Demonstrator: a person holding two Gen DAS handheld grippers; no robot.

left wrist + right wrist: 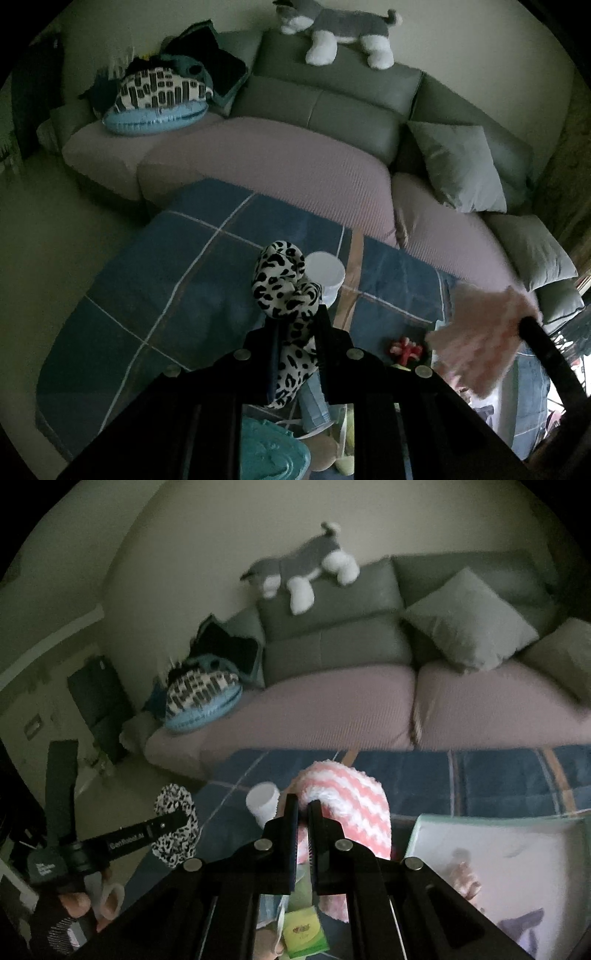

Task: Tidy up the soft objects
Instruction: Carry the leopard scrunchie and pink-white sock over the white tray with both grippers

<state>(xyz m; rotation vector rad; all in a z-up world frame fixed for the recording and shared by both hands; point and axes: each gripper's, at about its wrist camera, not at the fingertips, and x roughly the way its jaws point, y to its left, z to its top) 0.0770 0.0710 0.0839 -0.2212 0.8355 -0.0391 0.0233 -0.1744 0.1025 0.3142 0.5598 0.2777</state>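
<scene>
My left gripper [295,314] is shut on a black-and-white leopard-print soft item [284,284] and holds it up over the table with the blue checked cloth [166,280]. The same item [175,825] and the left gripper [181,818] show at the lower left of the right wrist view. My right gripper [303,802] is shut on a pink-and-white striped fuzzy sock [354,801], which hangs over the fingers. The sock shows blurred at the right of the left wrist view [480,336].
A grey sofa [332,107] with a pink seat cover stands behind the table, with a plush dog [340,29] on its back, grey cushions [458,166] and a pile of pillows [159,99]. A white cup [327,273], a teal tray [269,454] and a white box [498,867] sit on the table.
</scene>
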